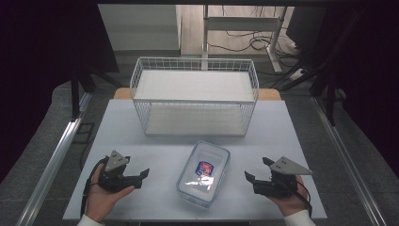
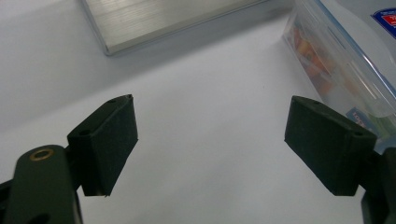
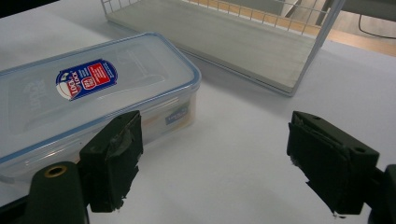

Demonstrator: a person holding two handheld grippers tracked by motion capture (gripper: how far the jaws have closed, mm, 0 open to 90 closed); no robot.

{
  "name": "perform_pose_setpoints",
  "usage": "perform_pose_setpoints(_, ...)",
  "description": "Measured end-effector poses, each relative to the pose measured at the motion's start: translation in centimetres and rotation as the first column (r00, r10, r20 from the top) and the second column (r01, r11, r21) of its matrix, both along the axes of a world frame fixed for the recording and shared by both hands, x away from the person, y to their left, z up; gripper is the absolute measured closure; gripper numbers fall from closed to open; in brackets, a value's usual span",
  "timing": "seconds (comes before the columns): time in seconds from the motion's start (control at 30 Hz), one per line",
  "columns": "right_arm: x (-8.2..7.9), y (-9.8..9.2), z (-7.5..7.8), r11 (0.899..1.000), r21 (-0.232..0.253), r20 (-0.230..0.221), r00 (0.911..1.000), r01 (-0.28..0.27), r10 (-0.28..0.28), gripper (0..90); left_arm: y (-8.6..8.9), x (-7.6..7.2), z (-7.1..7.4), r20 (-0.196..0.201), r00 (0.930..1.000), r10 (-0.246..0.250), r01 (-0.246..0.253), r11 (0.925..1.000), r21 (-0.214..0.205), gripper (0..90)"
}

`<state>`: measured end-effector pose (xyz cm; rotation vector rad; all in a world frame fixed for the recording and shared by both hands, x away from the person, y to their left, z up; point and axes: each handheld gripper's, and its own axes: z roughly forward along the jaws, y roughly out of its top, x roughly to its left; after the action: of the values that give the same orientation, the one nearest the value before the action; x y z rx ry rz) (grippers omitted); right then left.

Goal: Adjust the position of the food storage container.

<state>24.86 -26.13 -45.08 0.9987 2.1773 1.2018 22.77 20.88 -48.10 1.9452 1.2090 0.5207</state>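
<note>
A clear plastic box (image 1: 203,173) with a blue-rimmed lid and a red and blue label lies on the white table (image 1: 141,136), near its front edge. My left gripper (image 1: 143,178) rests to the box's left, held in a hand, its jaws open and empty. On the box's right my right gripper (image 1: 256,174) is held the same way, open and empty, jaws toward the box. The left gripper view has the box (image 2: 345,51) at the upper right, beyond the gripper (image 2: 210,140). From the right gripper (image 3: 212,158), the box (image 3: 88,88) lies at the left.
A white wire rack (image 1: 195,96) with two shelves stands at the back of the table; its lower shelf (image 3: 233,44) reaches close behind the box. Dark curtains and metal rails flank the table. Cables and a desk frame lie on the floor beyond.
</note>
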Motion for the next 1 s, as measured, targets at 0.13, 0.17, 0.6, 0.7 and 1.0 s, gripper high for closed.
perform_pose_setpoints(0.13,0.0,-0.2,-0.1,1.000,0.011,-0.006,1.0000,0.002,-0.002,18.6,-0.1,0.1,-0.2,-0.012,0.9999,-0.001,0.001,1.0000,0.004,17.2)
perform_pose_setpoints(0.17,-0.1,-0.3,-0.1,1.000,0.010,-0.005,1.0000,0.005,-0.005,18.8,-0.1,0.1,-0.2,-0.013,0.9999,-0.001,0.001,1.0000,0.002,17.2)
perform_pose_setpoints(0.6,0.4,-0.8,0.1,1.000,0.004,-0.021,0.9998,-0.006,0.006,24.8,-0.8,0.1,-0.4,-0.013,0.9991,-0.041,0.041,0.9992,-0.001,16.9)
perform_pose_setpoints(0.7,0.8,-0.2,0.1,1.000,-0.004,-0.037,0.9991,-0.018,0.018,27.0,-0.6,-0.4,-0.4,-0.010,0.9994,-0.032,0.032,0.9995,-0.002,16.9)
perform_pose_setpoints(1.0,0.3,1.3,1.2,0.992,-0.050,-0.100,0.9887,-0.117,0.111,44.9,-0.2,-0.6,-0.3,0.003,0.9990,-0.044,0.044,0.9990,-0.004,16.5)
